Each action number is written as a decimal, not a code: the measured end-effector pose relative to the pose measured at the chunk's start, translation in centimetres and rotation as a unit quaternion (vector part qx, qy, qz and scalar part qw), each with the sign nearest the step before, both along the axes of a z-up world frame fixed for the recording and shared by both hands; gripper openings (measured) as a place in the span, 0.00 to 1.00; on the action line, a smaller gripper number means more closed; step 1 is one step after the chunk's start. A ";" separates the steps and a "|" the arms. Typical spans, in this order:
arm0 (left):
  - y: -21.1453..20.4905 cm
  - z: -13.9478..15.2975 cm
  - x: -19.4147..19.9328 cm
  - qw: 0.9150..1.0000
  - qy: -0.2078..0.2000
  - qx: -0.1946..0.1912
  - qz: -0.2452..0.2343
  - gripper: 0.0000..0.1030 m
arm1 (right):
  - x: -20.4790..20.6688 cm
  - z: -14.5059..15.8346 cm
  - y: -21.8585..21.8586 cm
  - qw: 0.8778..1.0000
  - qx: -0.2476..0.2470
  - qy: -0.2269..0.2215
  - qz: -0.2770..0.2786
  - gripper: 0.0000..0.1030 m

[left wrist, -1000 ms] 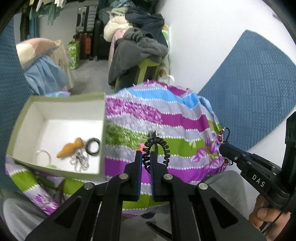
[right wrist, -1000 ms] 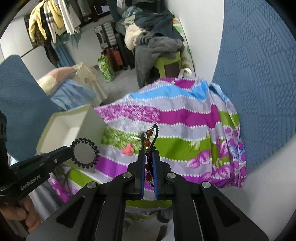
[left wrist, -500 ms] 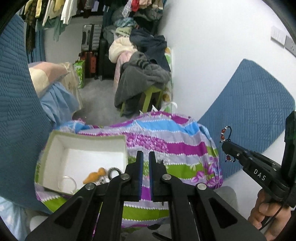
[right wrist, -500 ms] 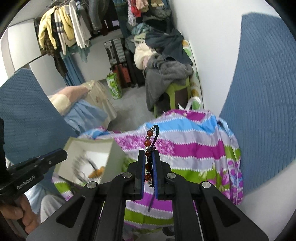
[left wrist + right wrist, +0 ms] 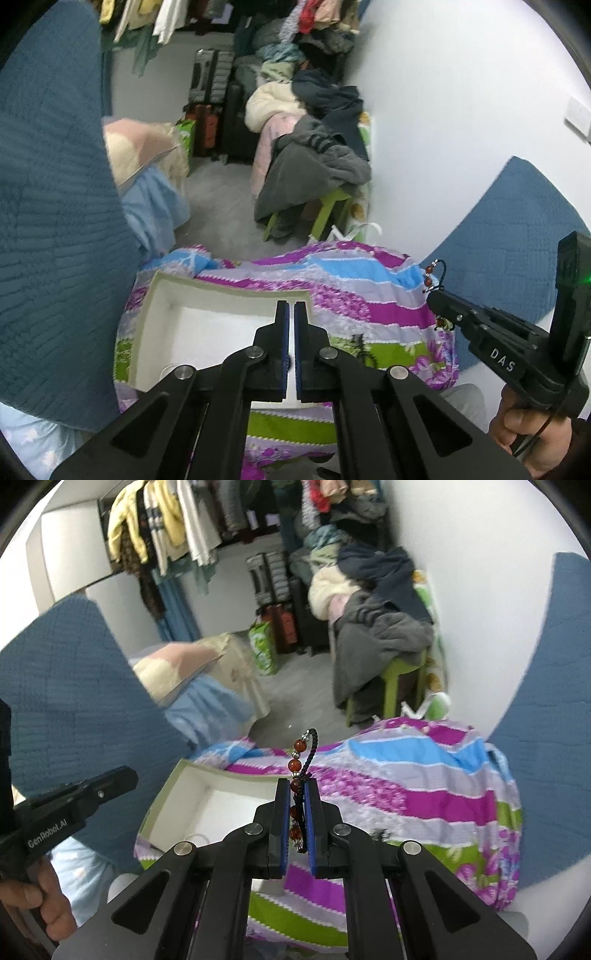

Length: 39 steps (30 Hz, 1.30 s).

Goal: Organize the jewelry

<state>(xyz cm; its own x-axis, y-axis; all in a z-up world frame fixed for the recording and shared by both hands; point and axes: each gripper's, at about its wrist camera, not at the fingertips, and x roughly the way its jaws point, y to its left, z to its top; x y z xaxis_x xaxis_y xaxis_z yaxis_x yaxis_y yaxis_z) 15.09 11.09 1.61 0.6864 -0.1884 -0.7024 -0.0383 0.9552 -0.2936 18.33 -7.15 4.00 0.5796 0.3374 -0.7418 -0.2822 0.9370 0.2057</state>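
Observation:
My right gripper [image 5: 295, 786] is shut on a bracelet [image 5: 297, 764] of red-brown beads on black cord, which sticks up past the fingertips. The left wrist view shows the right gripper [image 5: 430, 295] from the side, the bracelet [image 5: 430, 273] curling above it. My left gripper [image 5: 290, 306] hovers over the white box [image 5: 229, 290]; its jaws are closing and I see nothing between them. The box [image 5: 162, 805] sits on a striped cloth [image 5: 424, 797]. A pale ring [image 5: 168, 369] shows in the box's near corner; the rest of its floor is hidden by my fingers.
A small dark item [image 5: 356, 343] lies on the cloth right of the box. Blue quilted cushions [image 5: 55, 221] flank the cloth on both sides. Beyond stand a green stool piled with clothes [image 5: 314, 173] and suitcases [image 5: 210, 103]. A white wall [image 5: 461, 110] is on the right.
Both grippers have risen and drawn back from the cloth. The black coil tie that my left gripper held is gone from its jaws. The bracelet stays in the right gripper.

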 end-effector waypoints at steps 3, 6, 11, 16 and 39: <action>1.5 -1.6 0.2 1.000 0.015 0.001 0.005 0.00 | 0.4 -1.4 1.8 1.000 0.000 0.015 0.013 0.06; 2.5 -3.2 0.3 1.000 0.030 0.002 0.008 0.00 | 0.6 -2.9 3.2 0.999 0.000 0.030 0.022 0.06; 3.9 -6.0 0.3 0.998 0.056 -0.003 0.013 0.00 | 0.7 -6.5 5.5 0.997 0.000 0.063 0.042 0.06; 4.6 -8.5 0.1 0.996 0.083 -0.005 0.017 0.00 | 0.4 -10.3 7.7 0.993 -0.002 0.101 0.065 0.06; -3.1 -5.5 -0.8 0.998 0.055 -0.017 -0.032 0.04 | -1.6 -4.5 0.4 0.998 0.020 0.028 0.054 0.18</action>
